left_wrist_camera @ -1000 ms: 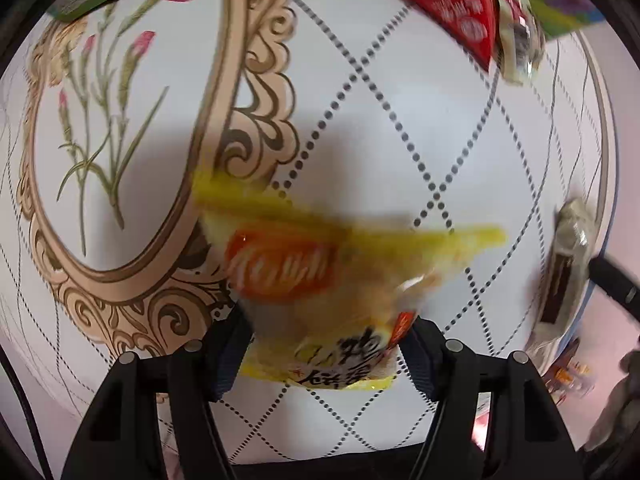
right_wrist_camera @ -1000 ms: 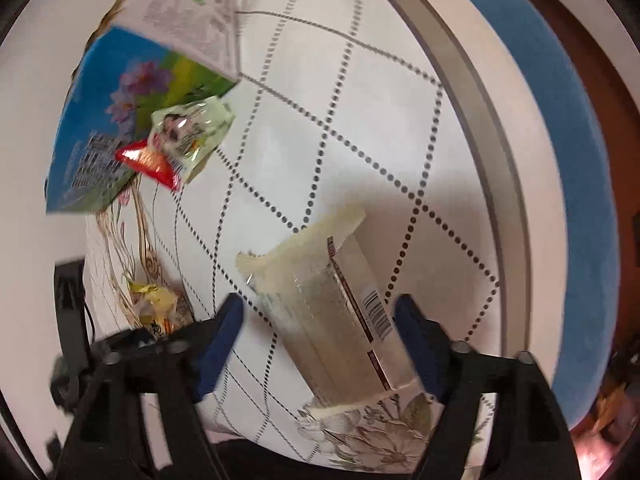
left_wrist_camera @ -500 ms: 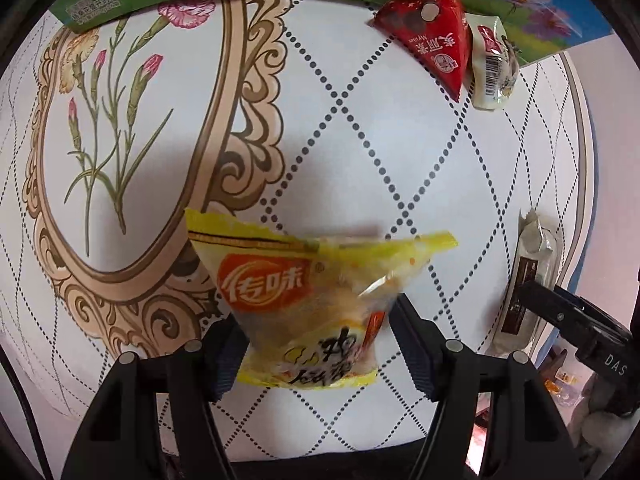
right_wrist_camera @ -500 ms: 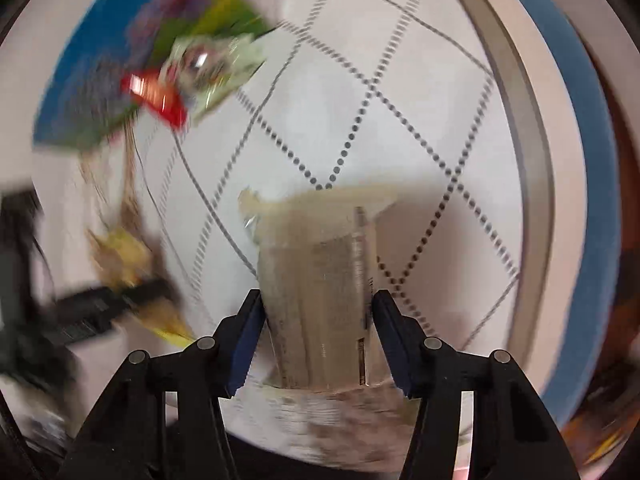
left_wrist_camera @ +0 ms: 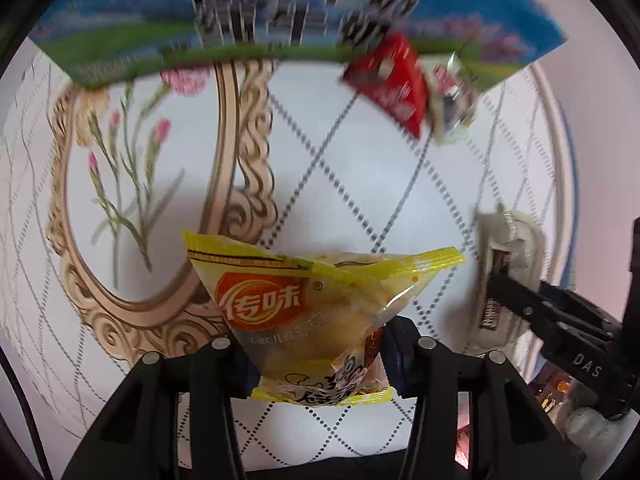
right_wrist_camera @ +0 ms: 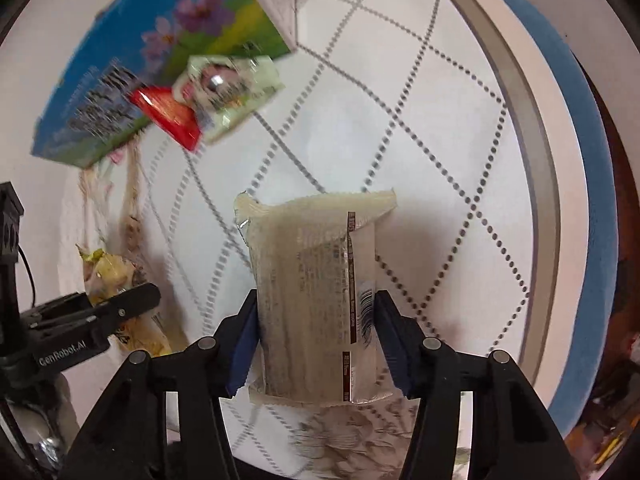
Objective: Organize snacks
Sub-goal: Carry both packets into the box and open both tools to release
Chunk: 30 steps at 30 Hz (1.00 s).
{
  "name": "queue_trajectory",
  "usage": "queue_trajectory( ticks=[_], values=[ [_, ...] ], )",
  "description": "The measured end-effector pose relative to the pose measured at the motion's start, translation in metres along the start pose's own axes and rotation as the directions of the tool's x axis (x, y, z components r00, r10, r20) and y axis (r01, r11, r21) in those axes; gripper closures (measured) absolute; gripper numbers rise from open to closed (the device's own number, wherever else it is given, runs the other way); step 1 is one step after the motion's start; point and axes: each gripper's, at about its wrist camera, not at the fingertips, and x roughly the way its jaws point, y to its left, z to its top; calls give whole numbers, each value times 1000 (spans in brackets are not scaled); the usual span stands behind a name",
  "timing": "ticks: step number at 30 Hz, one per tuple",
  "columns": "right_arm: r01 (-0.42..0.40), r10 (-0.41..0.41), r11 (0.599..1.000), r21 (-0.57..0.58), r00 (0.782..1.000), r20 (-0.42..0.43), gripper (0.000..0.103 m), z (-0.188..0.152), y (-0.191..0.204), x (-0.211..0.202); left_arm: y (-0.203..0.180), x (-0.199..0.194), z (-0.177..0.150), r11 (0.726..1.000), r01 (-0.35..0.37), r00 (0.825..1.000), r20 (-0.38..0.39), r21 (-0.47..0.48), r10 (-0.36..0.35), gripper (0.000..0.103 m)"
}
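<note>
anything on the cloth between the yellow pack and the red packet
No. In the left wrist view the stretch between the yellow pack and the red packet is bare tablecloth, only its dotted diamond lines.

Both views are bright and evenly lit, with soft shadows under the held packets on the table (left_wrist_camera: pixel 360 184). Motion blur smears the box (left_wrist_camera: pixel 280 24) and far snacks; fisheye bends the edges into dark corners

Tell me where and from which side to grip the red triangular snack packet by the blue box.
Grip the red packet across its narrow lower corner, coming from the open table side. The blue box blocks its far edge and a clear-wrapped snack crowds its right.
</note>
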Motion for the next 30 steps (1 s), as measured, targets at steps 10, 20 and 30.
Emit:
queue_trajectory(
  ticks=[10, 20, 30],
  values=[
    [-194, 204, 978, -75, 964, 172, 45, 48, 71, -93, -3, -130, 59, 992, 115, 976, 180, 49, -123, 58],
    [-61, 97, 990, -129, 948, 302, 45, 186, 119, -128, 64, -141, 169, 998, -66, 967, 247, 12, 61, 58],
    [141, -114, 983, -116, 970, 213, 45, 274, 129, -64, 118, -69, 252, 981, -187, 979, 73, -55, 191, 56]
  ],
)
